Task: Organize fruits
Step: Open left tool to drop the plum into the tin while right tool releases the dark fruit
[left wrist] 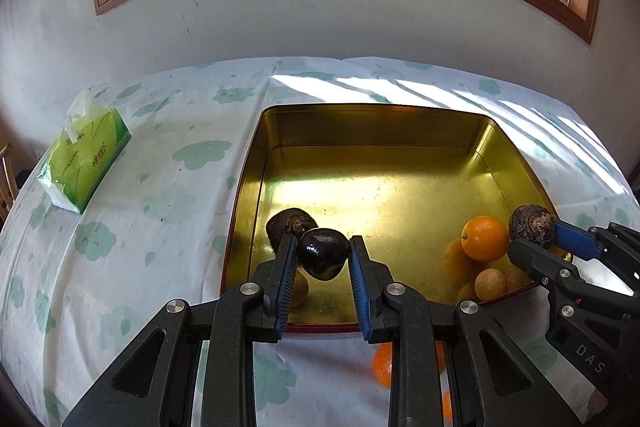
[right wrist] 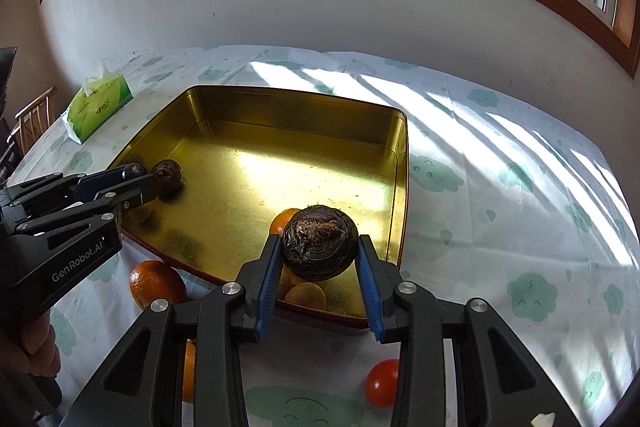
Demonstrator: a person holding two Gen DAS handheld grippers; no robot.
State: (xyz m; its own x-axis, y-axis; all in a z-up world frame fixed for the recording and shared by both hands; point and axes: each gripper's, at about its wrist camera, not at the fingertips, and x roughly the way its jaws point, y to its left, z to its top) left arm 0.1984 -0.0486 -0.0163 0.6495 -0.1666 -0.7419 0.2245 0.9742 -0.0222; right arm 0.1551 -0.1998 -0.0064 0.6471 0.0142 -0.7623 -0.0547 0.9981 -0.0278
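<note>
A gold metal tin (left wrist: 360, 131) (right wrist: 280, 107) lies open on the table. My left gripper (left wrist: 323, 255) (right wrist: 138, 173) is shut on a dark glossy water chestnut (left wrist: 323, 253), held above the tin's near left corner. Another dark water chestnut (left wrist: 289, 225) (right wrist: 169, 173) lies in the tin just behind it. My right gripper (right wrist: 319, 251) (left wrist: 534, 231) is shut on a dark round water chestnut (right wrist: 319, 243) (left wrist: 532, 225), held above the tin's near right corner. An orange (left wrist: 484, 238) and small tan fruits (left wrist: 490, 283) lie in that corner.
A green tissue pack (left wrist: 84, 163) (right wrist: 98, 105) lies at the far left. Oranges (right wrist: 157, 283) (left wrist: 384, 365) and a red tomato (right wrist: 382, 383) lie on the tablecloth in front of the tin. A wall with a window stands behind the table.
</note>
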